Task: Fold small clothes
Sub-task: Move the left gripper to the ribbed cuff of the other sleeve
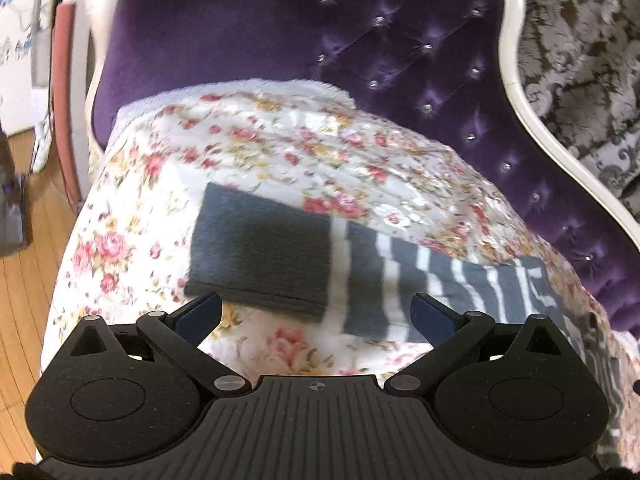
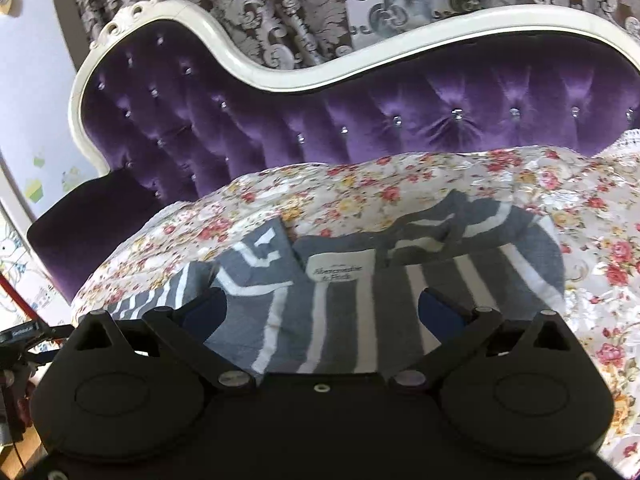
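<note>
Purple tufted sofa (image 2: 360, 120) with white frame, floral quilt (image 1: 260, 152) spread over the seat, patterned curtain (image 2: 320, 8) behind. Grey striped garment (image 2: 352, 316) lies flat on the quilt, label patch (image 2: 340, 270) facing up near its collar. Its plain dark-grey cuff end (image 1: 260, 252) reaches toward the left side of the seat. Left gripper (image 1: 316, 312) hovers over the cuff end — jaws wide apart, nothing held. Right gripper (image 2: 324, 312) sits above the striped body — jaws also spread wide, empty. Wood floor (image 1: 28, 300) at far left.
</note>
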{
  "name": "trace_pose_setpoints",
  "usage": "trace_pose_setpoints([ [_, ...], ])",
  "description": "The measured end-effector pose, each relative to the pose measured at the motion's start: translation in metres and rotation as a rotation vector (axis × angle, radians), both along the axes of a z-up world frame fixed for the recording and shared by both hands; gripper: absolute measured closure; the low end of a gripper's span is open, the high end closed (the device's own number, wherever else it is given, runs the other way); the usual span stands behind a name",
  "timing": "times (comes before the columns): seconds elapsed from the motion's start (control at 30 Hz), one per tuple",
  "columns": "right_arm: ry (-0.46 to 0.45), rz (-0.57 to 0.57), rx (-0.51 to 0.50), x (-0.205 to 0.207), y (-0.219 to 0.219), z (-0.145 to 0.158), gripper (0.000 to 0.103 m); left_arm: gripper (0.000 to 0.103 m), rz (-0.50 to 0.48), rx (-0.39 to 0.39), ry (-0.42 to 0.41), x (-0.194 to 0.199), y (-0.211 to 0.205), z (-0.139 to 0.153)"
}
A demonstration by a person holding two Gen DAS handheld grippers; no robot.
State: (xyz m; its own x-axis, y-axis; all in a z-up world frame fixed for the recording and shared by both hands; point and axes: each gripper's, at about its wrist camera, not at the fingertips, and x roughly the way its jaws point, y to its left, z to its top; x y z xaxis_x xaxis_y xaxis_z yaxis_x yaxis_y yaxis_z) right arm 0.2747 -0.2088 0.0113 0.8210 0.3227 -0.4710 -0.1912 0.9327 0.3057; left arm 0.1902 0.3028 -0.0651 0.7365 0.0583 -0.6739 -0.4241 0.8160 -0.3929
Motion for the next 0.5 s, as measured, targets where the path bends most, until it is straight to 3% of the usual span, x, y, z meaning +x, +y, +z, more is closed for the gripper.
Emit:
trace_pose_setpoints([
  [0.43, 0.015, 0.043, -0.034, 0.001, 0.013, -0.007, 0.001, 0.003, 0.073, -0.151, 0.010, 0.012, 0.022, -0.032],
  [0.47, 0.017, 0.043, -0.036, 0.001, 0.013, -0.007, 0.001, 0.014, 0.089, -0.146, 0.000, 0.012, 0.023, -0.031],
  [0.5, 0.019, 0.045, -0.039, 0.001, 0.014, -0.008, 0.001, 0.035, 0.105, -0.142, -0.008, 0.013, 0.025, -0.030],
])
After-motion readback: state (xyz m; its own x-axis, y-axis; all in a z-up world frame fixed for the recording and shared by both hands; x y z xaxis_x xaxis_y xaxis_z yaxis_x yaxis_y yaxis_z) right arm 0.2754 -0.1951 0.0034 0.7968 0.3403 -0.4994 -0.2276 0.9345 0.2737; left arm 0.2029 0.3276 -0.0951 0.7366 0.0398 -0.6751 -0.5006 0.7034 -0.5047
